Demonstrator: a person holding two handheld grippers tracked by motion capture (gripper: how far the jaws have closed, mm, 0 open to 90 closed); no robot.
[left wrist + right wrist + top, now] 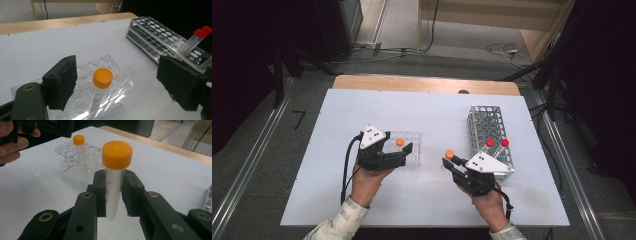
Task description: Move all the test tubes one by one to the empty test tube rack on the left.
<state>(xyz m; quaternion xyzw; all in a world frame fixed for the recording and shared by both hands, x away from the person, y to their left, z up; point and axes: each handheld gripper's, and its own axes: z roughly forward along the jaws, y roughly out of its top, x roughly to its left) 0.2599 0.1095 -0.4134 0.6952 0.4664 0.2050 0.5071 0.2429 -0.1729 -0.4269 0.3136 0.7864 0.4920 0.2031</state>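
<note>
While the right gripper (115, 195) clenches an upright orange-capped tube (115, 180) near the table's (432, 200) middle, the clear rack (409, 149) lies to its left, slightly farther off. A second orange-capped tube (101, 87) already stands there. The left gripper (404, 150) hovers released around it, jaws apart. Far right, the metal rack (489, 125) holds two red-capped tubes (497, 143). Which clear well is free is hard to judge.

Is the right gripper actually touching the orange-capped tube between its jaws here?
Touching. In the right gripper view the right gripper has both black jaws pressed flat against the sides of the orange-capped tube, with no gap on either side.
</note>
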